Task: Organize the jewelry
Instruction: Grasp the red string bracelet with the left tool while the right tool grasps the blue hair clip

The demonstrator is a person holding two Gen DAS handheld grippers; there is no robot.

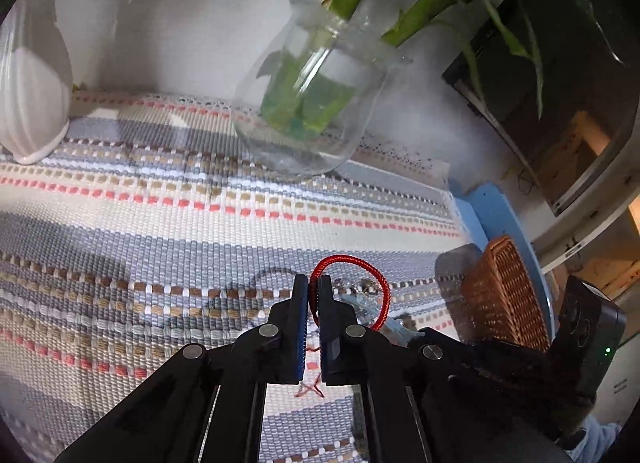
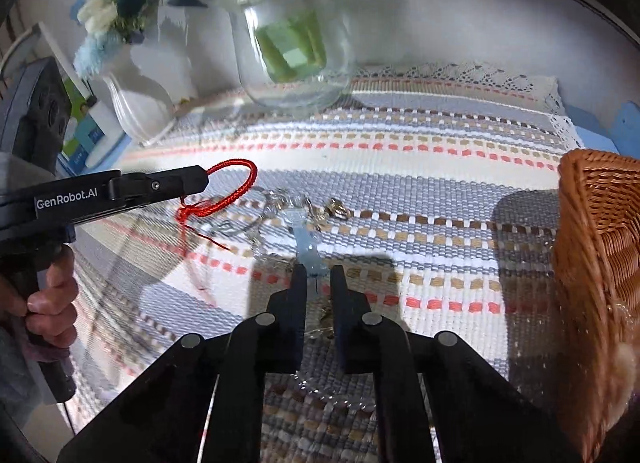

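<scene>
Left tongs pinching red braided cord bracelet at centre-left, right tongs parted over pale blue trinket, clear glass jar holding green stems upper centre, woven wicker basket right edge, contents unclear.

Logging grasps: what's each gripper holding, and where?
Left gripper pinches the red braided cord bracelet at its loop's edge, near the knot. Right gripper: open, holding nothing.

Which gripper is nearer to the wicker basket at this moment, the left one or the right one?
Right. The right gripper hovers over the mat beside the wicker basket. The left gripper, holding the red bracelet, is farther away.
</scene>
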